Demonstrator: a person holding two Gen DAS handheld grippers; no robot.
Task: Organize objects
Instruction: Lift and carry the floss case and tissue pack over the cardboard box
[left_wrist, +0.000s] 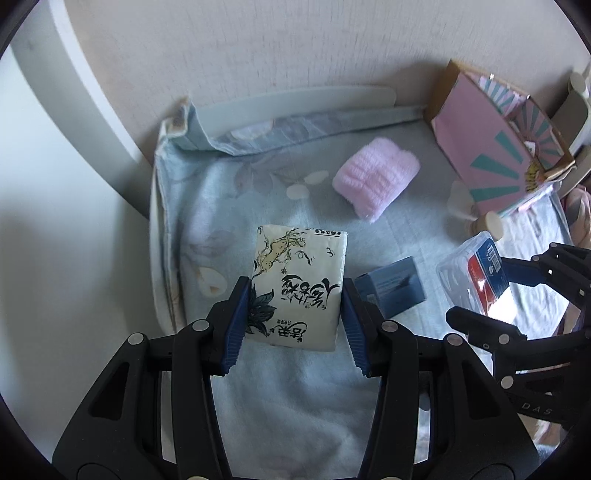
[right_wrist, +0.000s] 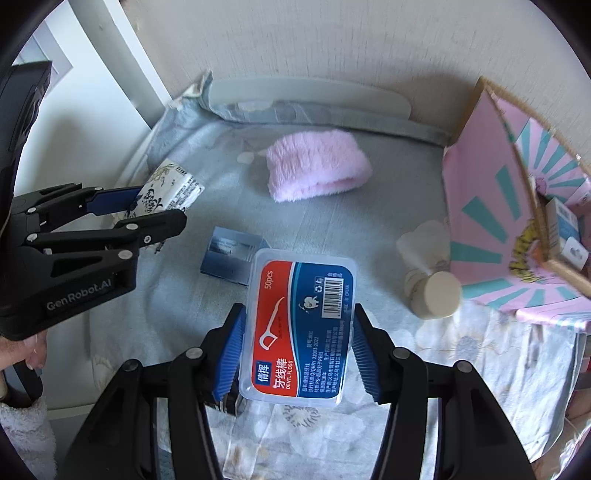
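Currently, in the left wrist view, a tissue pack (left_wrist: 297, 286) is pinched between the blue pads of the left gripper (left_wrist: 293, 325), both sides touching the pads, and it is held above the floral cloth (left_wrist: 229, 206). A pink towel (left_wrist: 376, 177) lies beyond it, a small blue box (left_wrist: 393, 290) just to the right, and a pink carton (left_wrist: 491, 155) stands at the far right by the wall. The right gripper (left_wrist: 491, 291) is seen at the right edge with a clear case in it.

In the right wrist view, a floss box (right_wrist: 299, 325) is clamped between the pads of the right gripper (right_wrist: 299, 349), lifted off the cloth. The carton is seen open, with small boxes already inside. A cream bottle (right_wrist: 432, 291) lies on its side just beside the carton.

Step judged: both items are picked and carried; placing is not yet done. The carton is the likely bin. The next move calls for one gripper at a time being brought over the opening, with the bottle cleared and the held item tilted to fit.
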